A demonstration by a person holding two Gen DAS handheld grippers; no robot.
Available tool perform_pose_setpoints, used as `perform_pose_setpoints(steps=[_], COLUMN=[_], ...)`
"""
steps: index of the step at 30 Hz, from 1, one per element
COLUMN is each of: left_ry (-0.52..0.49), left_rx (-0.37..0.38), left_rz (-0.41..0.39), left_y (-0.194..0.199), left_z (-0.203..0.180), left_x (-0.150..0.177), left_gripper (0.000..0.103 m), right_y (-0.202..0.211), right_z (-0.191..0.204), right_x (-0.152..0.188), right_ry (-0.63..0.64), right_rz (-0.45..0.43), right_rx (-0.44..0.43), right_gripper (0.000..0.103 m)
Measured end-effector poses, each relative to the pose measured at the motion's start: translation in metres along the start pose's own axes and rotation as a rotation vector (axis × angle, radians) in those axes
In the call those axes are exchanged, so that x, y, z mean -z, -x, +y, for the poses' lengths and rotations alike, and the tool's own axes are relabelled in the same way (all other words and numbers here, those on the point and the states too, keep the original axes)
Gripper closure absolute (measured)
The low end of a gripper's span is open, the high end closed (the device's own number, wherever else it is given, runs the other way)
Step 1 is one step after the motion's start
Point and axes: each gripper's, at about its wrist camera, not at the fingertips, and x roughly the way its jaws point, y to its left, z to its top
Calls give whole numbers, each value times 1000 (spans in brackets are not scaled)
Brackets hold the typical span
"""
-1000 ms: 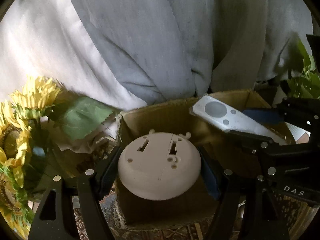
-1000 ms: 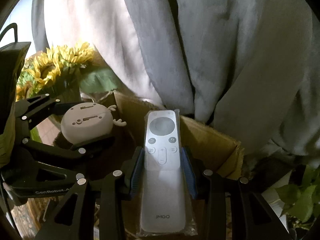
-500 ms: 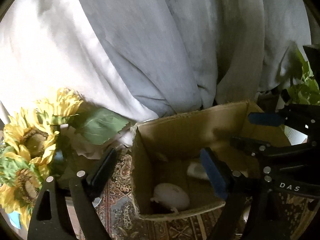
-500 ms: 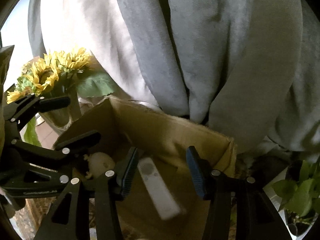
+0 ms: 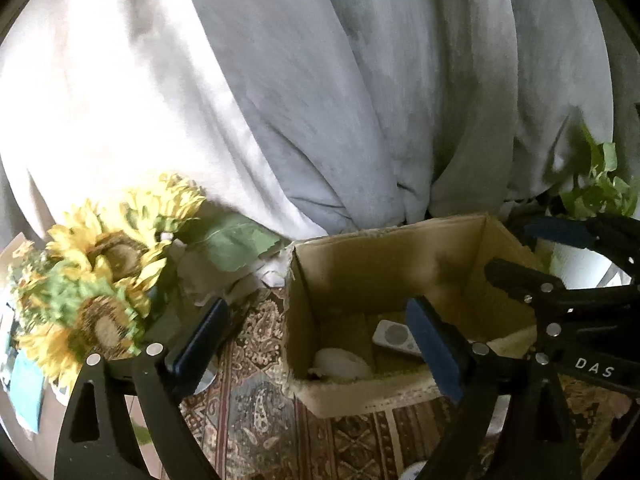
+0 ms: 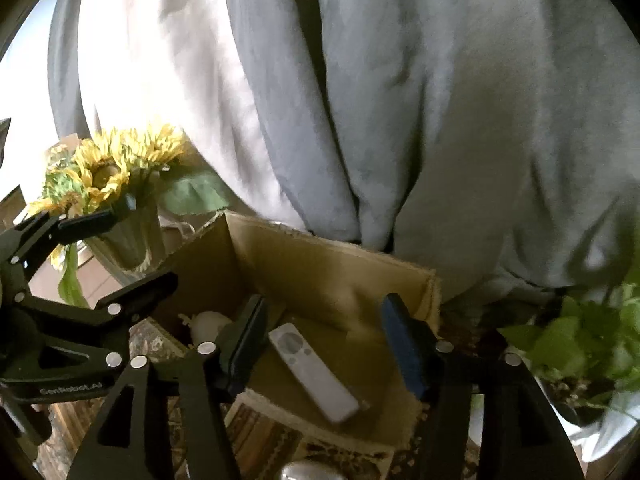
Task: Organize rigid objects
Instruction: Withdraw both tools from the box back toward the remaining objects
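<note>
Both tongs have just been opening and hold nothing: the left tongs (image 5: 316, 340) stand wide, the right tongs (image 6: 324, 344) about half spread. The white remote control (image 6: 312, 372) lies loose on the floor of the cardboard box (image 6: 320, 256) at lower centre, the round white plastic device (image 5: 340, 362) beside it. Both look light, stiff and smooth, so probably slippery; the remote's long edges and the disc's rim seem the surest places to pinch.
</note>
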Motion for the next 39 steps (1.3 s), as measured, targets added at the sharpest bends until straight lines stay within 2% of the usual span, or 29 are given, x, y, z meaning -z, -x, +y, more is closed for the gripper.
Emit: perform_pose_setpoints(steps=[7, 15, 32, 39], left_ry=[12, 20, -26, -30], left_rx=[-1, 11, 53, 91], left_rz=[-34, -67, -75, -42], left_y=[33, 68, 113, 116], left_z=[-1, -6, -25, -32], left_x=[11, 26, 59, 74], left_gripper=[10, 8, 7, 7], right_y=[38, 72, 115, 123], right_z=[6, 11, 26, 27], right_x=[5, 22, 64, 82], right_ry=[-8, -42, -76, -80], right_rz=[-59, -84, -53, -23], right_rx=[60, 65, 38, 44], right_gripper=[34, 33, 33, 33])
